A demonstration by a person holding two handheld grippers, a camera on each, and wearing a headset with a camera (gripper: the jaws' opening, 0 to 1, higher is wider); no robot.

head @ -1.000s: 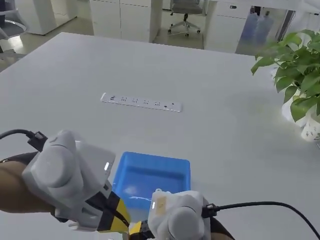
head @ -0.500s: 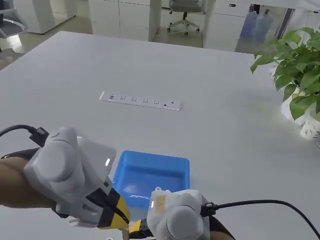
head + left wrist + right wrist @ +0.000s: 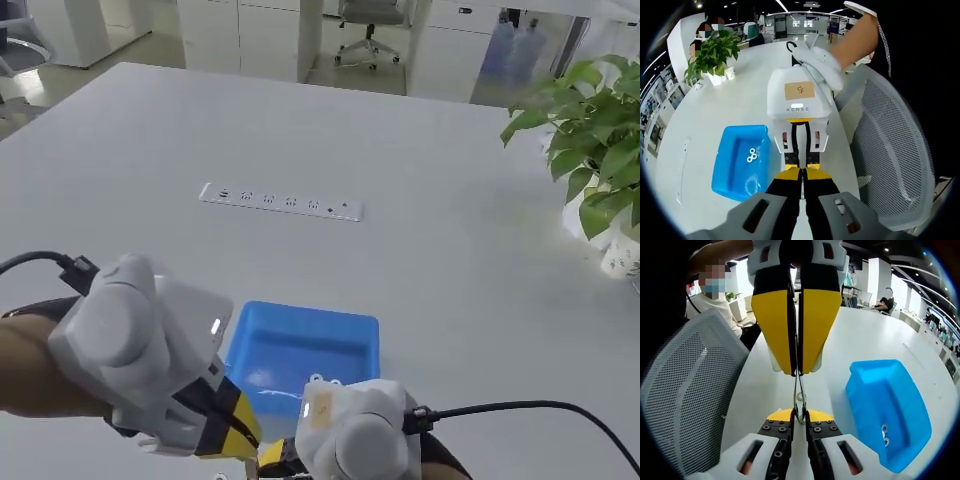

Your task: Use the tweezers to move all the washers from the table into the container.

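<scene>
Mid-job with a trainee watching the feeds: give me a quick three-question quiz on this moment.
1. How many washers lie in the blue container?
2. True or false: the power strip lies on the table, outside the container.
3. What is clamped in the left gripper? A) tweezers B) a plant leaf C) a cable

Key: 1. Two. 2. True. 3. A.
</scene>
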